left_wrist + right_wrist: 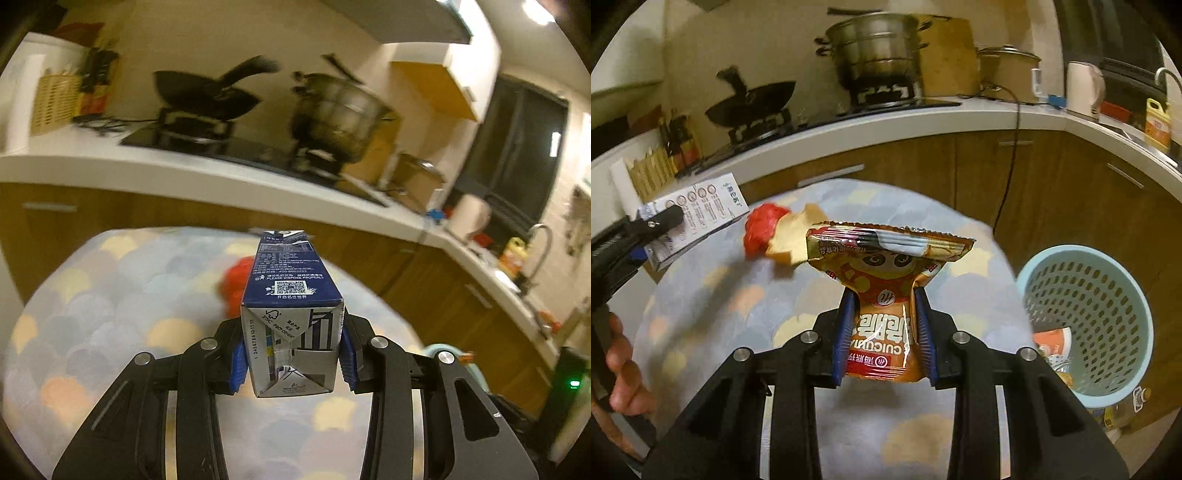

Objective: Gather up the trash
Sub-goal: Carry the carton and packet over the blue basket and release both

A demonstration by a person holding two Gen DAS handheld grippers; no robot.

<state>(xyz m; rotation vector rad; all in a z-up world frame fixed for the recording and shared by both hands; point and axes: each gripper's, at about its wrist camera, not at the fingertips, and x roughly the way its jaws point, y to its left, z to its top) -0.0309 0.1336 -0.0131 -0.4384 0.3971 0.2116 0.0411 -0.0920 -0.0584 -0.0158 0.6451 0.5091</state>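
My left gripper (293,356) is shut on a blue and white milk carton (291,295), held lengthwise above the round table (110,314). The carton (698,214) and left gripper (646,229) also show at the left of the right wrist view. My right gripper (884,332) is shut on an orange snack packet (886,273), held above the table (720,314). A crumpled red wrapper (761,230) and a tan scrap of paper (794,240) lie on the table beyond it. The red wrapper (236,284) is partly hidden behind the carton.
A light blue perforated bin (1086,321) stands on the floor right of the table, with some trash inside. Behind the table runs a kitchen counter (923,114) with a wok (753,99), a steamer pot (875,48) and a kettle (1084,88). Wooden cabinets sit below.
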